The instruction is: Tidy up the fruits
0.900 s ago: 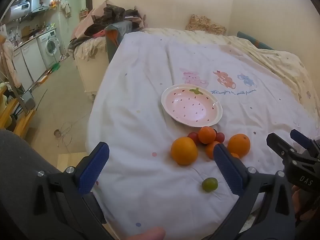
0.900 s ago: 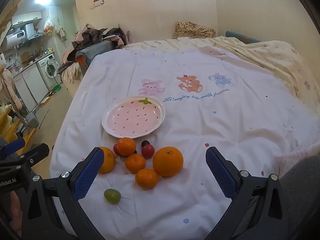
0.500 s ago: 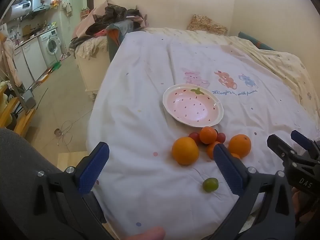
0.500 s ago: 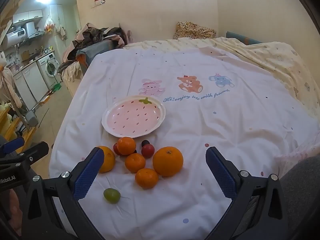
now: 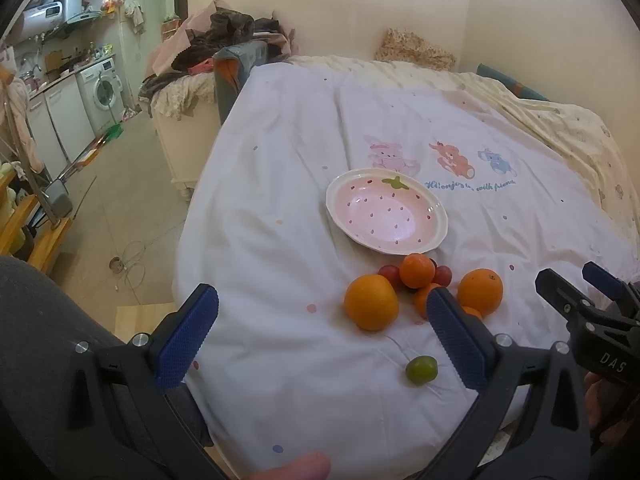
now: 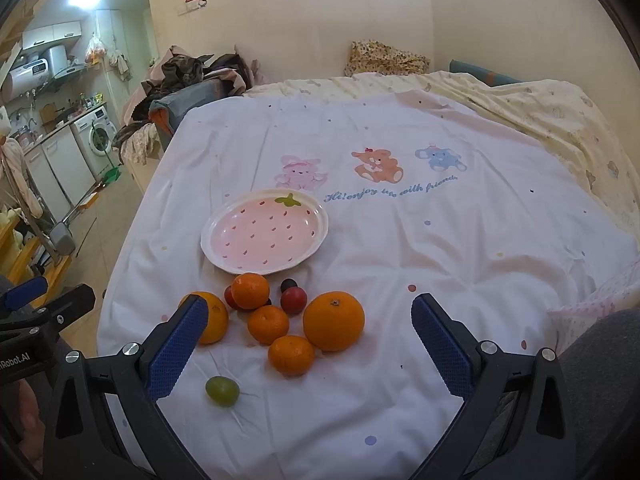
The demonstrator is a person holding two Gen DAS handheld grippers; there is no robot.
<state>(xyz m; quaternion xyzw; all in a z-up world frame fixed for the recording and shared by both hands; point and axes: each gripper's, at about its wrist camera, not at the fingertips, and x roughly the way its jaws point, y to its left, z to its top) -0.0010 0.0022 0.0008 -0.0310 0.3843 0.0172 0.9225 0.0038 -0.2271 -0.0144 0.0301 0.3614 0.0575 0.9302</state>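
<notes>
A pink strawberry-shaped plate (image 5: 436, 236) (image 6: 212, 256) lies empty on a white bed sheet. In front of it lies a cluster of fruit: two large oranges (image 6: 334, 321) (image 5: 371, 302), several small tangerines (image 6: 251, 291), a few dark red plums (image 6: 293, 300) and one green grape (image 6: 222, 390) (image 5: 421, 369) nearest me. My left gripper (image 5: 320, 340) is open and empty, above the sheet's near edge, left of the fruit. My right gripper (image 6: 310, 350) is open and empty, with the fruit cluster between its fingers in view.
The white sheet (image 6: 440, 240) with cartoon animal prints covers the bed; a yellow quilt (image 6: 560, 120) lies at the right. A clothes pile (image 5: 224, 40) sits at the bed's far left corner. The floor and a washing machine (image 5: 100, 88) are to the left.
Both grippers have drifted very slightly; the fruit and plate have not moved.
</notes>
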